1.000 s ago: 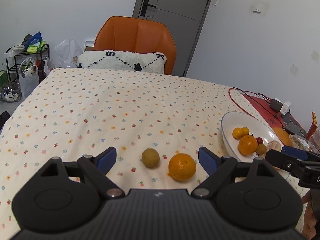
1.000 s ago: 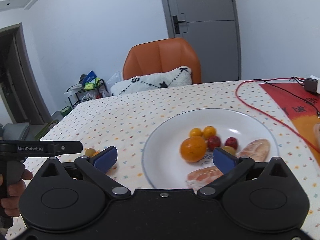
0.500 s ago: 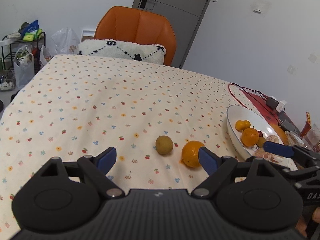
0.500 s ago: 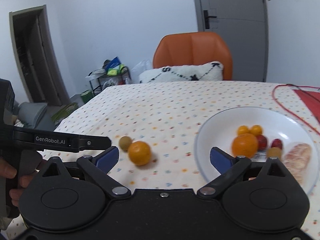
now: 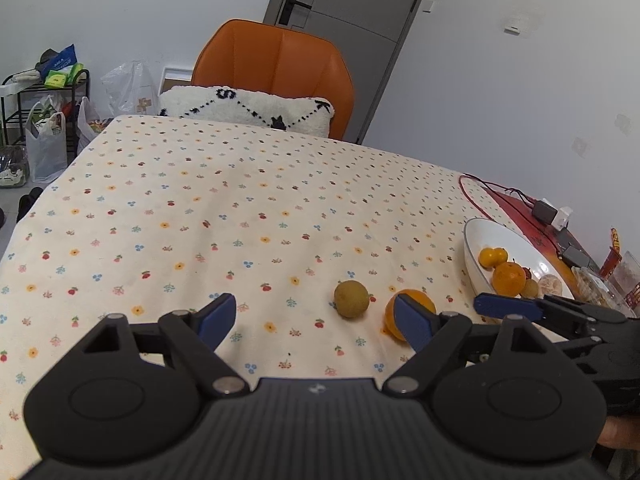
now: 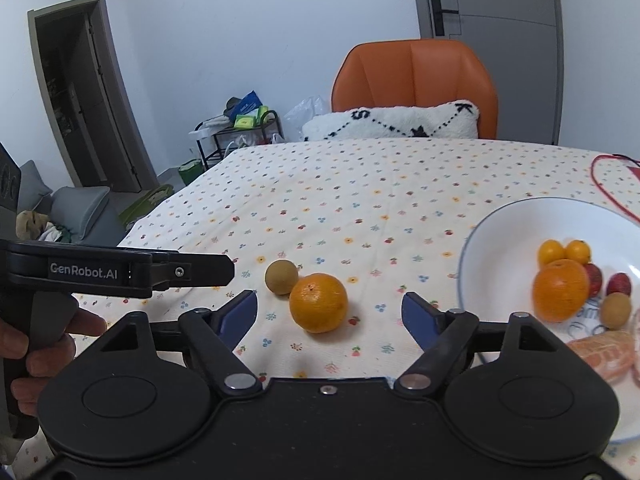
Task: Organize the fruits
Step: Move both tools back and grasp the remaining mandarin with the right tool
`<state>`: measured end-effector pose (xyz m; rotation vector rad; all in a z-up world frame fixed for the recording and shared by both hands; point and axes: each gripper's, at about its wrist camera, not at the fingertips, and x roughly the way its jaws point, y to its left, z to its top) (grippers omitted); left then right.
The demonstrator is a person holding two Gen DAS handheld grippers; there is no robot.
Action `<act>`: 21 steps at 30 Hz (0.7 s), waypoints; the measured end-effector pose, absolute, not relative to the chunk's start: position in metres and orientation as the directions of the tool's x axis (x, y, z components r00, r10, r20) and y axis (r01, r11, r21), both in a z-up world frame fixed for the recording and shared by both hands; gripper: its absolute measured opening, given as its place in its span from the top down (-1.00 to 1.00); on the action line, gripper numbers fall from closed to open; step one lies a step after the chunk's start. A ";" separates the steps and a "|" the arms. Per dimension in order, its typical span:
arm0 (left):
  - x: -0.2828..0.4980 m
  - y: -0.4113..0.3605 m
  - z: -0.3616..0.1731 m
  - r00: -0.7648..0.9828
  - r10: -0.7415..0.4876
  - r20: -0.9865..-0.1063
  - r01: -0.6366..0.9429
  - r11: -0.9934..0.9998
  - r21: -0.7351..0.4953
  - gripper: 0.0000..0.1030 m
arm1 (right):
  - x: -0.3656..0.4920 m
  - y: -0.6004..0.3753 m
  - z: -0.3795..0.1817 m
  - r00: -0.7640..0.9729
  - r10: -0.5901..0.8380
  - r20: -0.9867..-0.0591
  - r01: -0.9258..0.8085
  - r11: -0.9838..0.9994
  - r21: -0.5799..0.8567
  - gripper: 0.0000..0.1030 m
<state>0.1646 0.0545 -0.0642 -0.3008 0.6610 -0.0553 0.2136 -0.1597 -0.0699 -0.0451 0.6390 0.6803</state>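
An orange (image 6: 318, 302) lies on the flowered tablecloth with a small brownish-green round fruit (image 6: 281, 277) just behind it to the left. My right gripper (image 6: 331, 314) is open, and the orange sits between its blue fingertips, slightly ahead of them. In the left wrist view the same orange (image 5: 416, 304) is partly behind the right fingertip of my open left gripper (image 5: 316, 318), and the brownish fruit (image 5: 351, 298) lies ahead of it. A white plate (image 6: 500, 232) on the right holds an orange, small tangerines, red fruits and peeled segments.
An orange chair (image 5: 276, 64) with a white cushion stands at the table's far edge. A red cable (image 5: 472, 196) and chargers lie beyond the plate (image 5: 480, 236). A person's hand (image 6: 36, 344) holds the left gripper's handle. A shelf with bags stands at the far left.
My right gripper has swung left from over the plate to the loose orange, which now lies between its fingertips. My left gripper has drifted left, so both loose fruits sit further right in its view.
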 end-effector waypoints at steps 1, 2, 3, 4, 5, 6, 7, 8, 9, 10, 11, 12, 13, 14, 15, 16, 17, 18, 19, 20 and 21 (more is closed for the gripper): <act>0.165 0.054 -0.065 0.790 -0.148 -0.595 -0.041 0.956 -0.291 -0.65 | 0.215 -0.157 -0.071 0.591 0.574 -0.568 -0.601 0.782 0.165 -0.44; 0.166 0.054 -0.066 0.790 -0.150 -0.595 -0.037 0.956 -0.290 -0.63 | 0.217 -0.155 -0.073 0.586 0.575 -0.570 -0.604 0.780 0.166 -0.42; 0.166 0.054 -0.066 0.790 -0.151 -0.594 -0.036 0.956 -0.290 -0.62 | 0.218 -0.153 -0.074 0.583 0.575 -0.574 -0.605 0.779 0.166 -0.41; 0.167 0.054 -0.067 0.789 -0.150 -0.596 -0.037 0.956 -0.291 -0.59 | 0.220 -0.152 -0.076 0.581 0.575 -0.576 -0.605 0.779 0.168 -0.39; 0.168 0.054 -0.068 0.788 -0.151 -0.597 -0.038 0.956 -0.292 -0.54 | 0.222 -0.151 -0.077 0.578 0.575 -0.579 -0.605 0.778 0.169 -0.38; 0.169 0.054 -0.068 0.787 -0.154 -0.597 -0.036 0.955 -0.294 -0.52 | 0.223 -0.149 -0.078 0.577 0.574 -0.582 -0.605 0.778 0.168 -0.36; 0.170 0.055 -0.069 0.786 -0.157 -0.598 -0.034 0.955 -0.296 -0.46 | 0.225 -0.147 -0.080 0.575 0.573 -0.584 -0.606 0.778 0.167 -0.34; 0.171 0.055 -0.070 0.785 -0.160 -0.599 -0.033 0.954 -0.297 -0.44 | 0.225 -0.146 -0.081 0.579 0.571 -0.581 -0.609 0.777 0.158 -0.32; 0.172 0.054 -0.070 0.784 -0.161 -0.600 -0.032 0.954 -0.298 -0.43 | 0.226 -0.144 -0.081 0.579 0.571 -0.582 -0.612 0.776 0.152 -0.23; 0.174 0.054 -0.071 0.783 -0.161 -0.601 -0.032 0.954 -0.297 -0.41 | 0.228 -0.142 -0.082 0.570 0.575 -0.587 -0.615 0.772 0.158 0.03; 0.174 0.053 -0.071 0.782 -0.160 -0.603 -0.032 0.955 -0.296 -0.38 | 0.231 -0.141 -0.084 0.560 0.578 -0.594 -0.616 0.769 0.167 0.22; 0.175 0.053 -0.071 0.781 -0.161 -0.604 -0.029 0.955 -0.294 -0.36 | 0.232 -0.140 -0.085 0.555 0.576 -0.599 -0.614 0.770 0.171 0.30; 0.176 0.052 -0.071 0.781 -0.162 -0.604 -0.027 0.956 -0.291 -0.34 | 0.232 -0.141 -0.085 0.557 0.578 -0.596 -0.615 0.769 0.171 0.30; 0.176 0.051 -0.071 0.781 -0.161 -0.603 -0.025 0.957 -0.288 -0.33 | 0.232 -0.141 -0.085 0.557 0.578 -0.597 -0.618 0.768 0.167 0.31; 0.176 0.050 -0.070 0.782 -0.160 -0.602 -0.022 0.959 -0.284 -0.33 | 0.231 -0.141 -0.085 0.557 0.579 -0.596 -0.621 0.766 0.165 0.31; 0.177 0.049 -0.070 0.783 -0.160 -0.601 -0.021 0.959 -0.281 -0.32 | 0.230 -0.141 -0.084 0.555 0.583 -0.594 -0.624 0.764 0.166 0.31; 0.178 0.048 -0.070 0.784 -0.159 -0.600 -0.021 0.960 -0.280 -0.30 | 0.229 -0.142 -0.084 0.555 0.585 -0.592 -0.625 0.763 0.168 0.31; 0.179 0.047 -0.070 0.784 -0.159 -0.600 -0.019 0.960 -0.279 -0.28 | 0.228 -0.144 -0.082 0.557 0.585 -0.590 -0.624 0.763 0.168 0.31; 0.180 0.046 -0.070 0.784 -0.159 -0.601 -0.018 0.960 -0.278 -0.24 | 0.228 -0.145 -0.081 0.560 0.585 -0.586 -0.624 0.764 0.166 0.31; 0.181 0.045 -0.070 0.783 -0.159 -0.602 -0.018 0.961 -0.276 -0.21 | 0.227 -0.146 -0.079 0.564 0.585 -0.582 -0.624 0.764 0.164 0.31; 0.182 0.044 -0.071 0.782 -0.158 -0.603 -0.017 0.962 -0.274 -0.20 | 0.226 -0.148 -0.077 0.568 0.585 -0.579 -0.623 0.765 0.161 0.31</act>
